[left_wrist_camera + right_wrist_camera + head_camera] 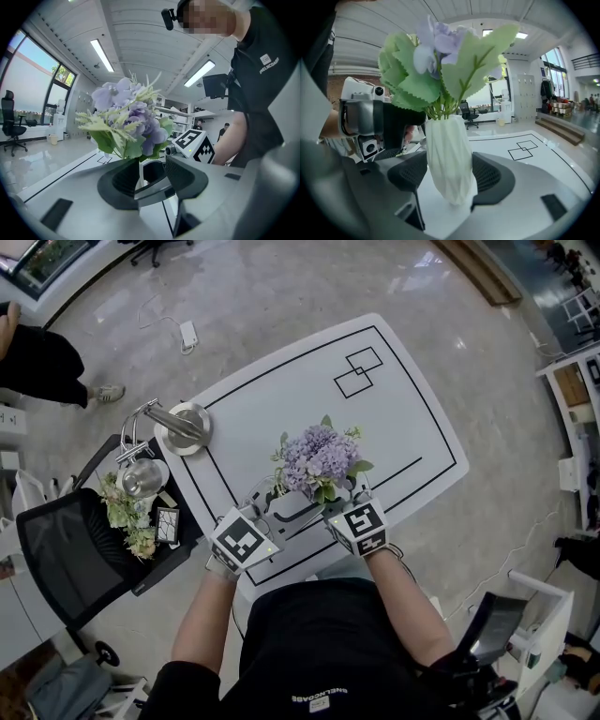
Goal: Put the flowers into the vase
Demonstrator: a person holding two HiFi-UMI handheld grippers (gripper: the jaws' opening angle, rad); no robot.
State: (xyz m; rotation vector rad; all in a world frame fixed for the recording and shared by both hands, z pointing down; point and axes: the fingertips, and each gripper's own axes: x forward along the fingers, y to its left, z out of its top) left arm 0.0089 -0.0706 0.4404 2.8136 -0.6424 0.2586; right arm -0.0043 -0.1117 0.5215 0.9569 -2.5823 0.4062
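A bunch of lilac flowers (pixel 319 457) with green leaves stands in a white ribbed vase (pixel 449 159) on the white table (pixel 403 418), close to its near edge. My right gripper (pixel 445 180) is open around the vase's lower body, with a gap showing beside its left pad. In the head view the right gripper (pixel 342 495) sits just right of the bouquet and the left gripper (pixel 272 507) just left of it. From the left gripper view, the left gripper (pixel 151 180) has its jaws apart below the flowers (pixel 126 122), with a strip of vase (pixel 139 176) showing beyond them.
A shiny metal dish with a tool (pixel 183 427) sits on the table's far left corner. On a black stand to the left are a metal pot (pixel 142 476) and more greenery (pixel 127 517). A black office chair (pixel 66 563) and a standing person (pixel 37 362) are further left.
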